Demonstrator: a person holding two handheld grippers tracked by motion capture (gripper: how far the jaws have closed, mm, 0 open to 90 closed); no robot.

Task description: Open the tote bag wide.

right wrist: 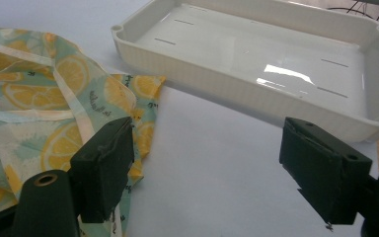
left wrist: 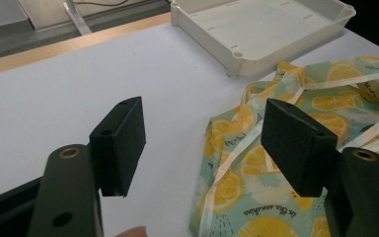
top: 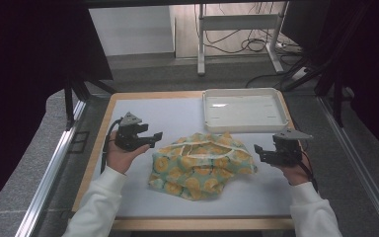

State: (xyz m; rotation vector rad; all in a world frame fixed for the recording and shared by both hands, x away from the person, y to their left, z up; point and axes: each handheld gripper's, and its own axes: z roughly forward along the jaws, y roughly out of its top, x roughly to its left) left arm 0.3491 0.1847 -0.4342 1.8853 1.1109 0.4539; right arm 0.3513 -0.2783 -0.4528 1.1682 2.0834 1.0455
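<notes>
Fingers of both grippers stood wide and empty, flanking lemon-print cloth (top: 201, 165); left gripper (top: 153, 137) and right gripper (top: 259, 150) about equally near.

Item count: one lemon-print cloth (top: 202, 165), crumpled, on one white tabletop (top: 177, 116). One white plastic tray (top: 244, 109) at the far edge. Two hand-held claws: one left claw (top: 155, 138) and one right claw (top: 258, 150). Each claw carries two black jaws.
</notes>
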